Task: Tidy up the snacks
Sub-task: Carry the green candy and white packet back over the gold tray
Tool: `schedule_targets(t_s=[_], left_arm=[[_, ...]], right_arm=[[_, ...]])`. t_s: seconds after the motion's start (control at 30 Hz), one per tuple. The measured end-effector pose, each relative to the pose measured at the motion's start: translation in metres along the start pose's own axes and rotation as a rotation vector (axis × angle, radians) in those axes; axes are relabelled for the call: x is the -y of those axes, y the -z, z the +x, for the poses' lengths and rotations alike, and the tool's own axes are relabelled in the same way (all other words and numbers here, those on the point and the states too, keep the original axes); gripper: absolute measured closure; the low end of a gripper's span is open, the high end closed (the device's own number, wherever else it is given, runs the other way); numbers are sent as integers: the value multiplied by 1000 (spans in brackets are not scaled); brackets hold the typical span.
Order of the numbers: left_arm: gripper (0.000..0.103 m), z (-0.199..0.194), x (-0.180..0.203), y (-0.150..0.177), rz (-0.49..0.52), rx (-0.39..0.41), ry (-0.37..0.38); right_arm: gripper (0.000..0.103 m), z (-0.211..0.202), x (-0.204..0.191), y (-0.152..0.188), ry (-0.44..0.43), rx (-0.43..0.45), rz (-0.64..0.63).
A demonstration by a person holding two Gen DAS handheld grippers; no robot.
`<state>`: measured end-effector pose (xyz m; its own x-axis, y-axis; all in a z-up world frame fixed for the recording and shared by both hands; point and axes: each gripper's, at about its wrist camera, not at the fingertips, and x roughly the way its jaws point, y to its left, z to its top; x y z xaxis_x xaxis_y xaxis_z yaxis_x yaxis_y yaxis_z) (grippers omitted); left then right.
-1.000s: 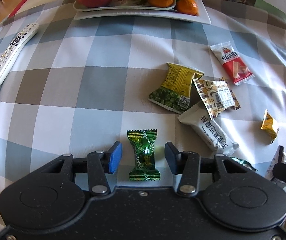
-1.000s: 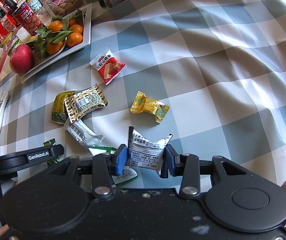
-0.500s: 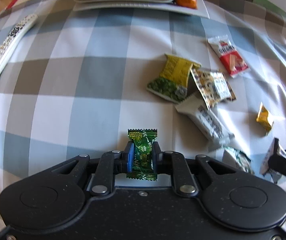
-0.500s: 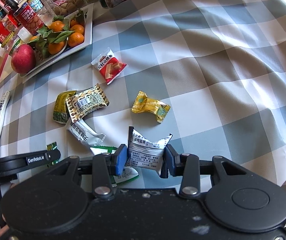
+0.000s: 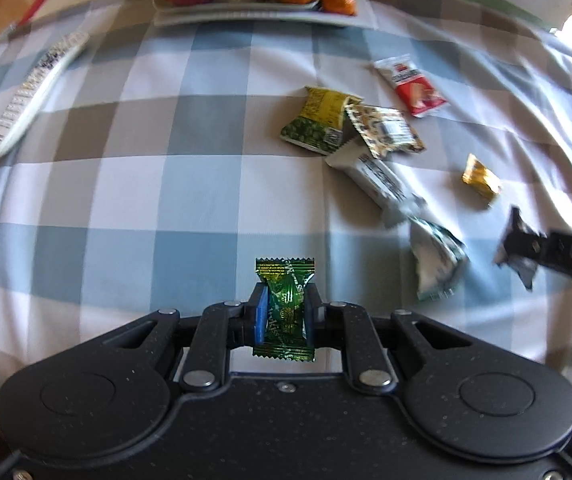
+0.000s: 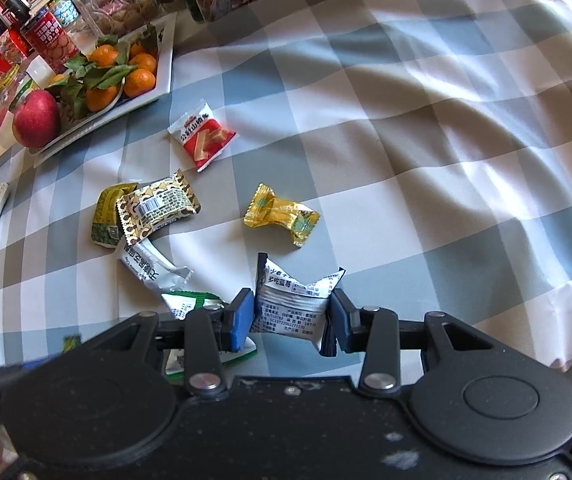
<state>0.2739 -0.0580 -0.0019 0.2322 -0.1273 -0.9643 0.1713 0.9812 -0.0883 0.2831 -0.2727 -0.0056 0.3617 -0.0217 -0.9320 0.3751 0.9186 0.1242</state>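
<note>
On the far left of the checked tablecloth [image 5: 133,184] lay a white remote control [image 5: 31,98], well apart from the snacks. Behind it stood a white tray [image 6: 163,66] of oranges and a red apple [image 6: 35,118]. The left gripper [image 5: 284,314] was clamped on a green foil candy [image 5: 284,308], its blue pads pressed against the wrapper's middle (both crimped ends stuck out past them). Further right lay a loose cluster: a yellow-green packet [image 5: 320,120] touching a brown patterned packet [image 5: 384,130], a white bar wrapper [image 5: 378,182] just beside them, a green-and-white packet [image 5: 436,258] nearer, a red-and-white packet [image 5: 410,84] farther back, and a gold candy [image 6: 281,214] alone. The right gripper [image 6: 292,314] was closed on a white printed packet [image 6: 294,304], pinched between its pads just beside the gold candy.
</note>
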Motion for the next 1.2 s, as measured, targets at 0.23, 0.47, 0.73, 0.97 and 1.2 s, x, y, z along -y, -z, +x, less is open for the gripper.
schedule_targets(t_s=[0.23, 0.47, 0.73, 0.97, 1.2], left_arm=[[79, -42, -4, 65, 8, 72, 21], [79, -57, -4, 133, 23, 106, 10], [79, -54, -16, 189, -8, 102, -1], [79, -58, -14, 214, -6, 143, -25], [79, -56, -1, 237, 32, 146, -30]], right_arm=[[61, -47, 8, 40, -36, 144, -3], [61, -86, 26, 119, -121, 238, 13], [61, -107, 37, 198, -179, 295, 10], [61, -113, 40, 247, -181, 274, 7], [60, -112, 40, 278, -164, 231, 11]])
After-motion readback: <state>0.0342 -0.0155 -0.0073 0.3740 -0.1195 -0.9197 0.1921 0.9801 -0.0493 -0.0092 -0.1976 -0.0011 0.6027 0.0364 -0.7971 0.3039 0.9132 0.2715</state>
